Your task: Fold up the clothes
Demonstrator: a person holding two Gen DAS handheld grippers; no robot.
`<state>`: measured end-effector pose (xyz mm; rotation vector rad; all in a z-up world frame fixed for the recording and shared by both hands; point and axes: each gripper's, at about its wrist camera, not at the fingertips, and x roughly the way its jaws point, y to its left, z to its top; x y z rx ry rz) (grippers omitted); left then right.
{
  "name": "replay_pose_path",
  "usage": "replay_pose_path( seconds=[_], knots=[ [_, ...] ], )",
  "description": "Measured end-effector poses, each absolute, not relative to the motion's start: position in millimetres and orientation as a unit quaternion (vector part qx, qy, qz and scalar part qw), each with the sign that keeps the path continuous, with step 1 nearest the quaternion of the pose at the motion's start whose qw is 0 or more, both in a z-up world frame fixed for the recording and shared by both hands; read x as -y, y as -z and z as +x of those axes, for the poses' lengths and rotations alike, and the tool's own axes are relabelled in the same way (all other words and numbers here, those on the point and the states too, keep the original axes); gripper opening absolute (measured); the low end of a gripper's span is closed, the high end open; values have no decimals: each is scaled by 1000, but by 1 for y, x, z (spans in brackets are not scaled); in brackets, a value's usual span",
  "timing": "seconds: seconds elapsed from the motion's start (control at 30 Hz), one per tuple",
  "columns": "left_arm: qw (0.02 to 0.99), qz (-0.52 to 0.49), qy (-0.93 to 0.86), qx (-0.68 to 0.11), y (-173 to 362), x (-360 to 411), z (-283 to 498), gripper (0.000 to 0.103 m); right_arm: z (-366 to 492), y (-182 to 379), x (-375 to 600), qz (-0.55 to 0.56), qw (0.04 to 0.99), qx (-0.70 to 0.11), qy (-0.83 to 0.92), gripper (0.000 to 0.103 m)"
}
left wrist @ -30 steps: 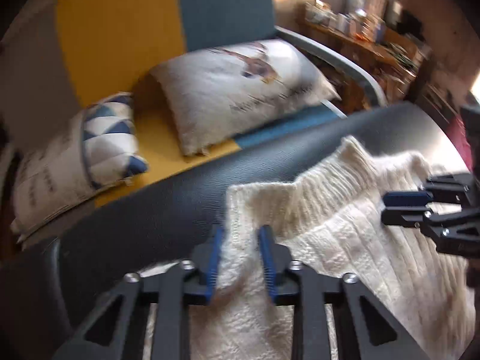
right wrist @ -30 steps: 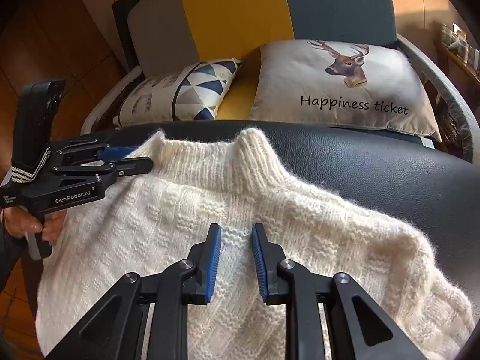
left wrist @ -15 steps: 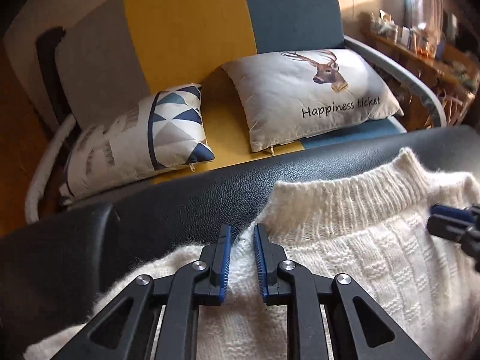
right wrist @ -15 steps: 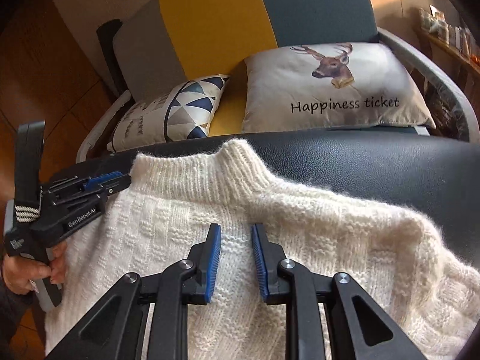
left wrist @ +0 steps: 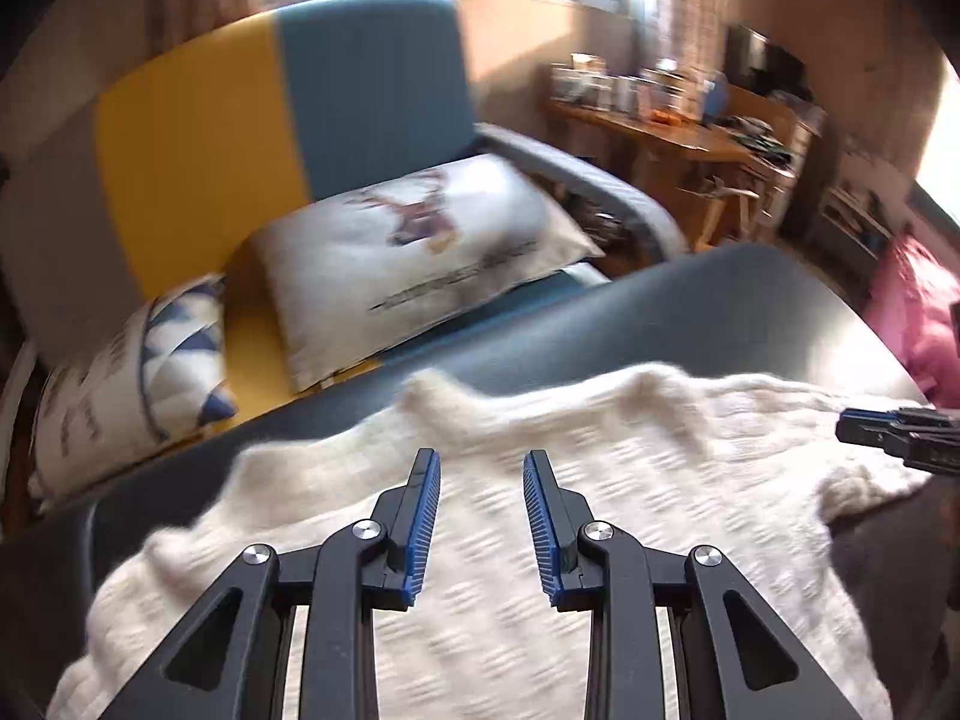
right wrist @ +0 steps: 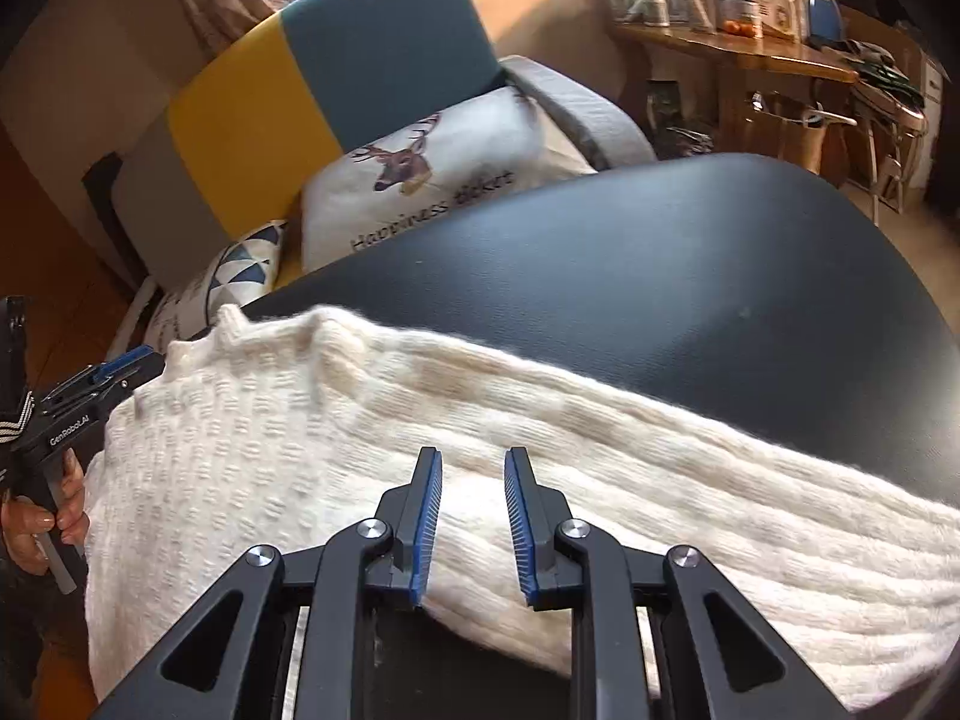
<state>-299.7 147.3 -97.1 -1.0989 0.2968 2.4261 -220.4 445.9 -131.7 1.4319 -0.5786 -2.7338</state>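
I had the cream knitted sweater (right wrist: 336,456) spread flat across the black padded table (right wrist: 660,276), its ribbed collar (right wrist: 336,330) toward the far edge and one sleeve (right wrist: 750,516) running off to my right. My left gripper (left wrist: 480,468) hovered over the body of the sweater with its blue-padded fingers (left wrist: 423,516) spread apart and nothing between them; that view was smeared by motion, so I could not make out any contact with the knit. My right gripper (right wrist: 473,468) sat above the sleeve near the shoulder, fingers likewise parted and holding nothing. In the right wrist view I saw a hand (right wrist: 42,516) wrapped around the left tool's handle at the sweater's left edge. Beyond the table stood a grey, yellow and blue sofa (right wrist: 252,114) with a deer-print cushion (right wrist: 444,180) and a triangle-pattern cushion (right wrist: 240,270). A cluttered wooden desk (right wrist: 738,54) lined the wall at the right.
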Motion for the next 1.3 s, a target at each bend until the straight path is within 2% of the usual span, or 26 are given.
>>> replay_pose_path(
  seconds=[0.1, 0.3, 0.43, 0.53, 0.67, 0.77, 0.87, 0.93, 1.0, 1.1, 1.17, 1.2, 1.3],
  knots=[
    [268, -401, -866, -130, 103, -199, -302, 30, -210, 132, -465, 448, -19, 185, 874, 21],
    [296, -436, -833, -170, 133, -268, -322, 30, -212, 144, -476, 474, -66, 108, 871, 21],
    [247, -462, -830, -191, 161, -281, -337, 30, -199, 162, -484, 493, -95, 54, 863, 21],
    [234, -448, -846, -171, 163, -281, -336, 35, -181, 165, -493, 483, -91, 77, 868, 21],
    [224, -433, -852, -192, 163, -291, -328, 36, -170, 168, -500, 464, -86, 99, 876, 21],
    [226, -451, -850, -152, 157, -282, -330, 35, -170, 166, -503, 461, -84, 117, 876, 21],
    [232, -446, -857, -114, 140, -262, -312, 35, -165, 159, -514, 451, -67, 176, 872, 23],
    [248, -434, -859, -110, 130, -250, -287, 35, -146, 148, -527, 414, -46, 247, 875, 23],
    [262, -422, -861, -112, 123, -237, -257, 36, -112, 137, -545, 366, -26, 331, 869, 31],
    [272, -418, -861, -103, 123, -215, -213, 36, -44, 130, -571, 300, -32, 421, 856, 50],
    [267, -423, -861, -92, 129, -199, -190, 37, 4, 135, -591, 264, -56, 483, 833, 81],
    [264, -431, -859, -80, 133, -191, -182, 37, 27, 139, -600, 248, -69, 510, 820, 86],
    [253, -454, -853, -45, 142, -170, -161, 37, 76, 159, -626, 217, -125, 579, 776, 86]
  ],
)
